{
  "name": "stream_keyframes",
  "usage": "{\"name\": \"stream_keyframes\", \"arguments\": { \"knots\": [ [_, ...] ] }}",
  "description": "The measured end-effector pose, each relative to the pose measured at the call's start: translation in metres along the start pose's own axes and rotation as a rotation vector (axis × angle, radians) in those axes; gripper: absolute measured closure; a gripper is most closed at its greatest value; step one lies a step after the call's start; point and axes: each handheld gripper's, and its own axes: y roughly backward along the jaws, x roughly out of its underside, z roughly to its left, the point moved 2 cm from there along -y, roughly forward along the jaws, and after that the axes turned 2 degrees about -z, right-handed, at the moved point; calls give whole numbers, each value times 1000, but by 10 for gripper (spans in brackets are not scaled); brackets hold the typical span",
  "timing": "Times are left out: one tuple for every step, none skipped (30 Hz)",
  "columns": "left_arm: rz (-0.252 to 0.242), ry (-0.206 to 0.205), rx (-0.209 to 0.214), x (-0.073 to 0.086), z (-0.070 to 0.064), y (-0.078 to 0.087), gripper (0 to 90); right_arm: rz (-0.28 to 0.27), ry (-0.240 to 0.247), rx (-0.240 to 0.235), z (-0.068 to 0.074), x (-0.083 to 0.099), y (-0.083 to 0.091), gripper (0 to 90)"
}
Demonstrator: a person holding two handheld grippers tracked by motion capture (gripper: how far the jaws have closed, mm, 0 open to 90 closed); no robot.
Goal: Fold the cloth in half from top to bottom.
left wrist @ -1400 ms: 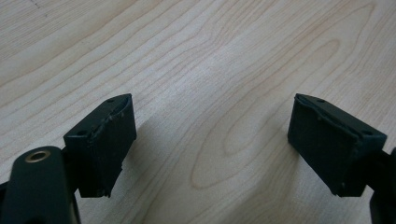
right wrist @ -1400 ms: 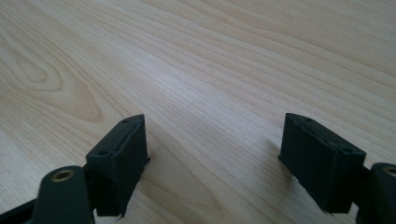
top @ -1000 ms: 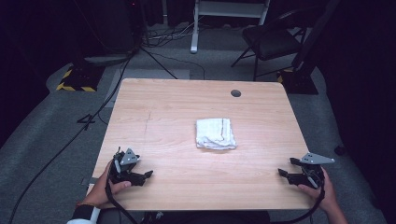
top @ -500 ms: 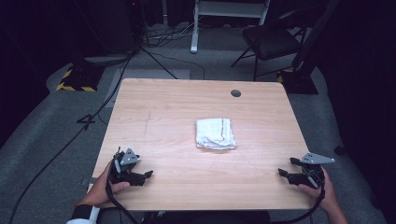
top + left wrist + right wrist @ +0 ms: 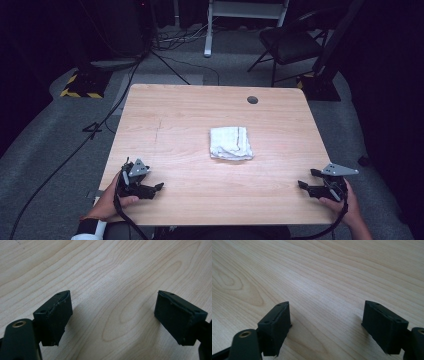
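While we rest both hands at the near edge of the wooden table (image 5: 175,115), the work we judge to be in hand is the folded white towel (image 5: 230,143), which lies flat near the table's middle, a little toward our right, with bare wood all round it and the small round cable hole (image 5: 252,100) farther off beyond it. We take the towel as our landmark: our left gripper (image 5: 152,188) sits well to its near left, by the front-left corner, and our right gripper (image 5: 306,180) well to its near right, at the front-right edge — neither touches the cloth. Seen along the left gripper's own jaws, the two black pads (image 5: 56,315) stand wide apart over bare grain with nothing between them; the right gripper's pads (image 5: 277,325) are spread just as wide and equally empty. We judge that the step in hand is the approach, barely begun. To do it well, we should bring each gripper in from its own side of the towel, keep the jaws spread until a pad is under or against a corner, and come in low so the lower pad slides beneath the edge rather than pushing the whole cloth across the smooth wood. We should pick the two near corners — the top layer looks rumpled, and a shallow pinch may lift only one fold.
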Motion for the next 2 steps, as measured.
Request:
{"name": "stream_keyframes", "arguments": {
  "knots": [
    [0, 0, 0, 0, 0, 0, 151, 0, 0, 0, 0, 0, 0, 228],
    [0, 0, 0, 0, 0, 0, 151, 0, 0, 0, 0, 0, 0, 229]
  ]
}}
